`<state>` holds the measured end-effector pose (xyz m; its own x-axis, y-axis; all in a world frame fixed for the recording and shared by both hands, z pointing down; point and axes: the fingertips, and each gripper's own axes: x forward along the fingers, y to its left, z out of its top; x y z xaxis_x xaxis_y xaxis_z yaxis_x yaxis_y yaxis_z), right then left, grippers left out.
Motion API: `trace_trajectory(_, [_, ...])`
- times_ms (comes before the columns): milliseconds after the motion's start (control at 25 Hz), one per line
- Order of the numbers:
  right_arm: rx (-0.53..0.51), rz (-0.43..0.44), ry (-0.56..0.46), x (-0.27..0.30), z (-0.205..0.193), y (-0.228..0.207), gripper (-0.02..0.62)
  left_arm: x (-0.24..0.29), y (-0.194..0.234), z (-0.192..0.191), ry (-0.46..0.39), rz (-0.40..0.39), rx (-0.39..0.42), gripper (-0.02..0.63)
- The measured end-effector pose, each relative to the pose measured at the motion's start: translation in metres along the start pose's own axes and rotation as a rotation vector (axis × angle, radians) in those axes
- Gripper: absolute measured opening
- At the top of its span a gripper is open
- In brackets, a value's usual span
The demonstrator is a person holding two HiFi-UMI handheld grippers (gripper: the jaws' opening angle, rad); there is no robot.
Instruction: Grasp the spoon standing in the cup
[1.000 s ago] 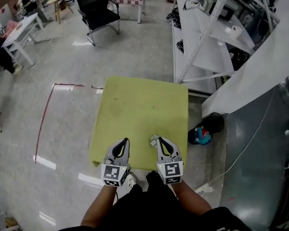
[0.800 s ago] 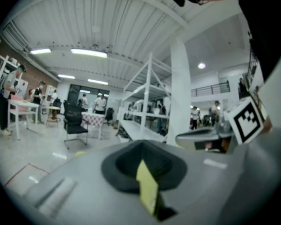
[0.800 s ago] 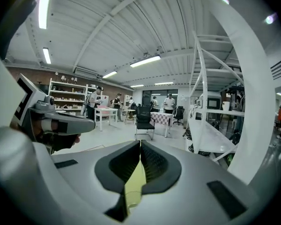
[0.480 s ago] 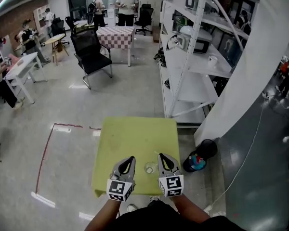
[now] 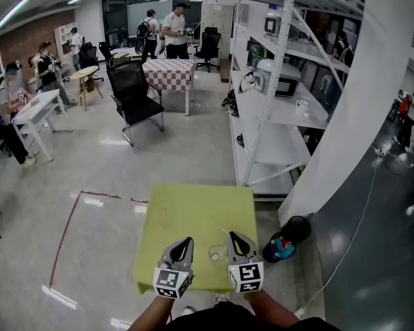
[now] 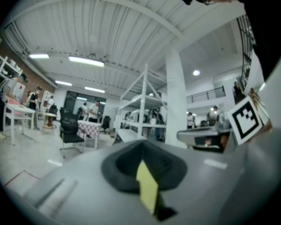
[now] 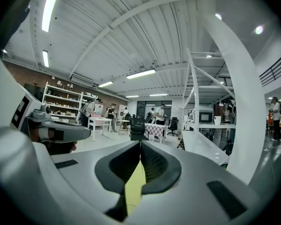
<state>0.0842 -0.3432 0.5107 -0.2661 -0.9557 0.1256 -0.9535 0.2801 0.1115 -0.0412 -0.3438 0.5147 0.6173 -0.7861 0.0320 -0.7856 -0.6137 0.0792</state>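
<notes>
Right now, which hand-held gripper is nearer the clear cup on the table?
Right. The cup stands between them: the right hand-held gripper is close beside it; the left hand-held gripper is farther off on its other side.

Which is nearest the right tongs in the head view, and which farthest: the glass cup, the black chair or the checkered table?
1. Glass cup, on the yellow-green table, just left of the right tongs.
2. Black chair, beyond that table, to the left.
3. Checkered table, behind the chair.
</notes>
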Motion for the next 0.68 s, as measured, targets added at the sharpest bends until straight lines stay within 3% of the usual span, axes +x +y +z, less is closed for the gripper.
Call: trace_trajectory(680, [0.029, 0.016, -0.022, -0.006, 0.001, -0.003, 0.011, -0.003, -0.003, -0.005, 0.003, -0.003, -0.003, 0.006])
